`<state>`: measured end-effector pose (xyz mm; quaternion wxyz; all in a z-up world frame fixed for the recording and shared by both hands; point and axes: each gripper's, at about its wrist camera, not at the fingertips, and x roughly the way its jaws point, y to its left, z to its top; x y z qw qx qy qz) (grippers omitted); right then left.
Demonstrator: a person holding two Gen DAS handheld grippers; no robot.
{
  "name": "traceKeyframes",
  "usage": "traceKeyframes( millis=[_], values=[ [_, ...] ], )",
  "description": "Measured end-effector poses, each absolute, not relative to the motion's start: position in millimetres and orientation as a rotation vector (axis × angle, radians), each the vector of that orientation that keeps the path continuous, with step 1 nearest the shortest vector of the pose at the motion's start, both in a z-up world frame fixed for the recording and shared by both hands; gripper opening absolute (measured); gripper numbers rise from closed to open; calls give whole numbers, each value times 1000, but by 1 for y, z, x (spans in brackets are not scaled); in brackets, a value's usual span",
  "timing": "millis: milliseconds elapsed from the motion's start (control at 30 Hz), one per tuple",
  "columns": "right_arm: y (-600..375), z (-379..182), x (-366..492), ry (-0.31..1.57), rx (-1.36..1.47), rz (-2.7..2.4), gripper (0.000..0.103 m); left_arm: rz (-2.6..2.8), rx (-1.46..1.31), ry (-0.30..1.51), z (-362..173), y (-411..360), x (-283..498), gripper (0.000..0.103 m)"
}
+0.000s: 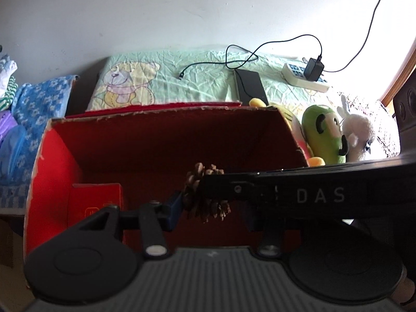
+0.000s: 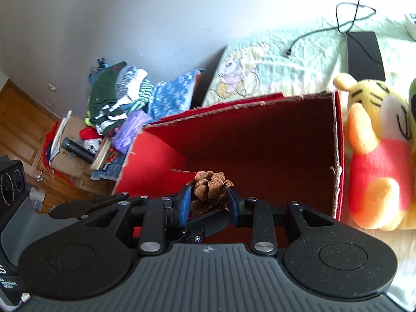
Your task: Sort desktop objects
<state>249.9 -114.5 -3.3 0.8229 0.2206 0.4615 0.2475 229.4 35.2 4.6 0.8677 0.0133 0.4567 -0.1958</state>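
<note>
You have the pine cone (image 2: 210,189) clamped between the blue pads of the right tongs (image 2: 208,202), hanging over the open red box (image 2: 260,140) on the bed, so lower it well inside the walls before you let the pads part. Its long axis seems to run up and away from you, scales spread outward. The left tongs (image 1: 208,208) sit just beside it; whether they grip anything, I cannot tell.

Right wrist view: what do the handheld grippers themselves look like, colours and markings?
The right gripper has a ribbed dark grey body with a small star-like mark, two round black discs, black linkage bars with silver rivets, and blue finger pads. The left gripper is built the same. A black bar printed "DAS" in pale letters crosses its view.
</note>
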Motion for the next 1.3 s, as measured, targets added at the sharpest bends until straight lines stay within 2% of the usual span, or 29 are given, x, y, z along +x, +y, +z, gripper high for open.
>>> traceKeyframes(
  millis=[200,633,833,1167,1233,1300],
  values=[
    [-104,-19,264,1087,457,439,33,-439,45,1071,-18,32,254,48],
    [-93,-21,268,1154,298,372,32,-488,35,1238,-52,20,269,50],
    [-107,-9,258,1114,357,359,38,-525,50,1233,-50,13,267,50],
    [-132,4,245,1037,456,344,29,-574,54,1262,-54,-4,264,51],
    [-134,7,243,1016,451,329,33,-576,55,1269,-55,-7,262,51],
    [-136,10,242,989,428,303,33,-580,67,1268,-55,-11,259,51]
  ],
)
